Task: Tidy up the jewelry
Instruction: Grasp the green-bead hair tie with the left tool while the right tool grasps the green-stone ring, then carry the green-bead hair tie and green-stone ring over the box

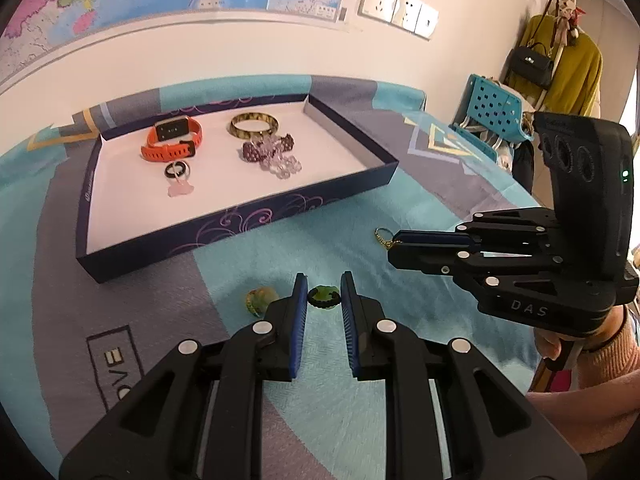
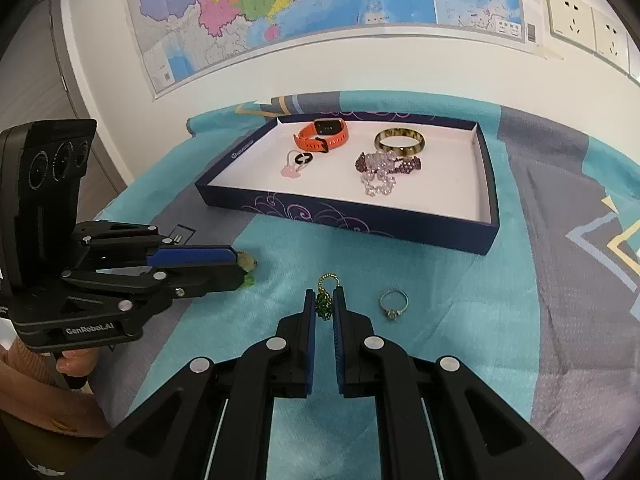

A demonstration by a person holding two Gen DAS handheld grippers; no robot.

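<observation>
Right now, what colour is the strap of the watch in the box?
Orange. The watch has an orange strap and a dark face; the right wrist view shows it best.

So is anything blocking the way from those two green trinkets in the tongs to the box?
Nothing visible does. Between the left tongs with the green ring, the right tongs with the green pendant, and the box lies only bare cloth; just the box's low front wall must be cleared.

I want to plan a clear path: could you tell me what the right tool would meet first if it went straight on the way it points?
The right tool, already shut on a green pendant, points down at the teal cloth, which it would probably meet before the tray.
</observation>
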